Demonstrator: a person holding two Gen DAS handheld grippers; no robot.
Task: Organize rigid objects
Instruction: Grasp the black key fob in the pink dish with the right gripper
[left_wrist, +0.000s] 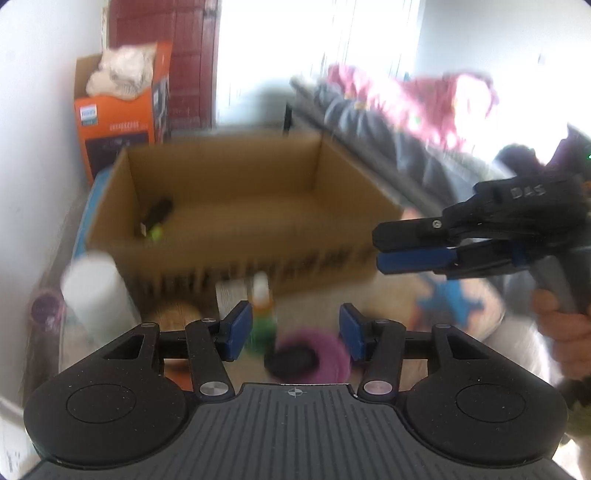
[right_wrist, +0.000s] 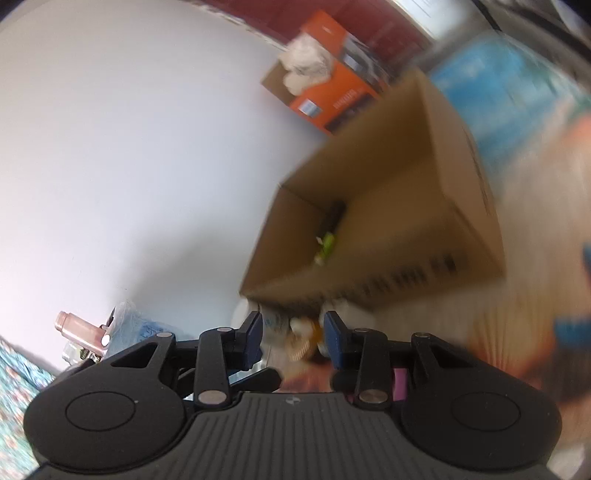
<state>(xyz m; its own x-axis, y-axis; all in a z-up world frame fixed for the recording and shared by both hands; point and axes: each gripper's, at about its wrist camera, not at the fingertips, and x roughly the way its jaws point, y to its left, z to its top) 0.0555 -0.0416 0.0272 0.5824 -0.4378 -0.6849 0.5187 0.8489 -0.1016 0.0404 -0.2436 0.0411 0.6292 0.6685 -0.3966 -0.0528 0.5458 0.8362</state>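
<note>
An open cardboard box (left_wrist: 240, 254) stands on the floor ahead, with a dark object with a green tip (left_wrist: 157, 219) lying in its left corner. My left gripper (left_wrist: 295, 330) is open in front of the box with nothing between its fingers. Below it lie a small bottle with a white cap (left_wrist: 263, 314) and a purple round thing (left_wrist: 317, 356). My right gripper (left_wrist: 380, 247) comes in from the right, level with the box's near corner. In the right wrist view the right gripper (right_wrist: 293, 338) is open and empty, the tilted box (right_wrist: 424, 206) beyond it with the green-tipped object (right_wrist: 327, 243) inside.
A white cylinder (left_wrist: 96, 291) and a round wooden thing (left_wrist: 177, 317) sit at the front left. A blue toy (left_wrist: 450, 299) lies on the right. An orange carton (left_wrist: 118, 122) stands by the wall, and a grey sofa (left_wrist: 388, 129) with pink cloth lies beyond. The pictures are blurred.
</note>
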